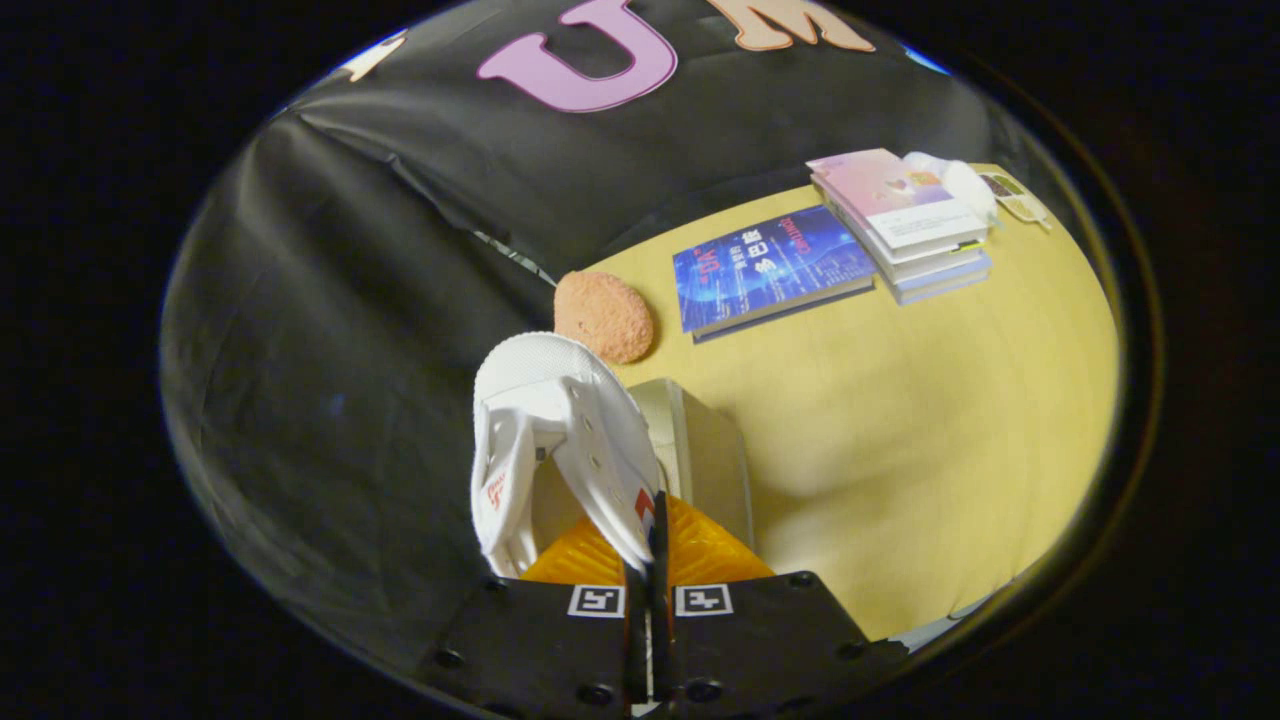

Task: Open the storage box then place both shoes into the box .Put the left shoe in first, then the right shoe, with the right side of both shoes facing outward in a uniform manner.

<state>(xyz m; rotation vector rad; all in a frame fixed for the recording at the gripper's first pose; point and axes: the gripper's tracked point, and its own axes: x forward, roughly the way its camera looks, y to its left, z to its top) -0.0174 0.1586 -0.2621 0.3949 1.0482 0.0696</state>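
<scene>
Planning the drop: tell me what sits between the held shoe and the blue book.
Gripper pinches the white shoe. Between it and the blue book, the gripper view shows a round orange pad on the table.

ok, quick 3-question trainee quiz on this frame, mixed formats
1. True or false: the tool is shut on the white shoe.
2. What lies on the yellow table nearest beyond the shoe's toe? A) blue book B) round orange sponge C) stack of books
3. Fill in: the shoe hangs above the ____ box.

Key
1. True: the fingers pinch its collar edge.
2. B, the round orange sponge; the blue book and stack of books sit farther off.
3. Storage box.
</scene>
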